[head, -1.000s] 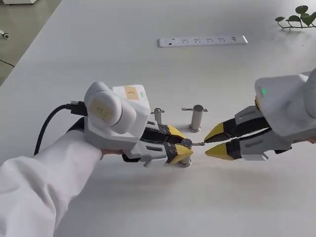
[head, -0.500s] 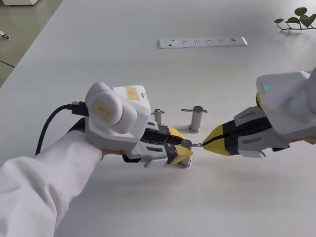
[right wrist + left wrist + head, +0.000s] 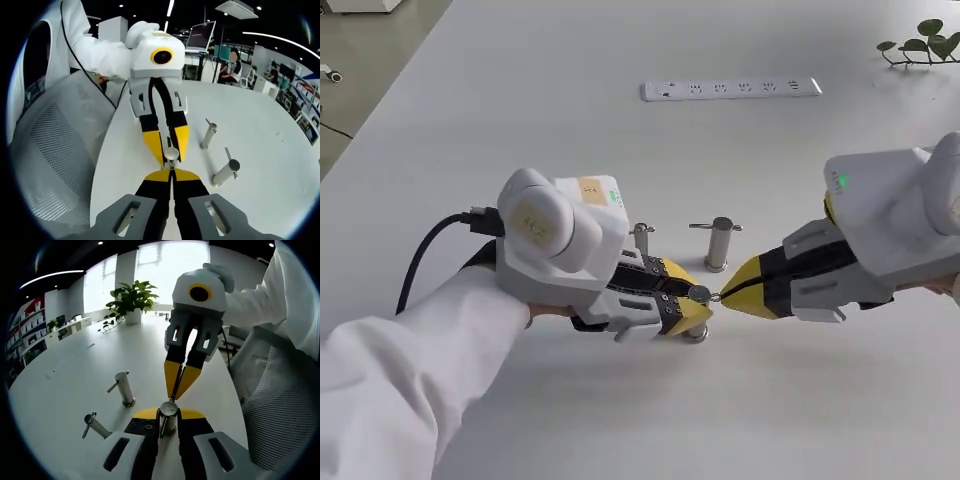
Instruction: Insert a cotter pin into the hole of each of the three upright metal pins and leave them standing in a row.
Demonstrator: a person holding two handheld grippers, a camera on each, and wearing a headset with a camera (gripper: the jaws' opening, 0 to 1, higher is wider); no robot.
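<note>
On the white tabletop (image 3: 620, 130), lower middle of the frame: left tool (image 3: 690, 297) clenched, right tool (image 3: 730, 293) pinched shut, meeting tip to tip. Gripped by the former, the nearest metal pin (image 3: 698, 293); nipped by the latter at its head, the cotter pin (image 3: 717, 295). Just behind, two rear pins (image 3: 718, 245), already crossed. Likely to bend or jam if pushed off the hole's line; likely to topple if unclamped carelessly.

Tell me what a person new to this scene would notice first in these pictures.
Two yellow-tipped grippers meet tip to tip at the middle of the white bench. The left gripper clamps an upright metal pin, and the right gripper holds a cotter pin at its top. Just behind them stand a second metal pin and a third metal pin, each with a cotter pin already through it.
</note>
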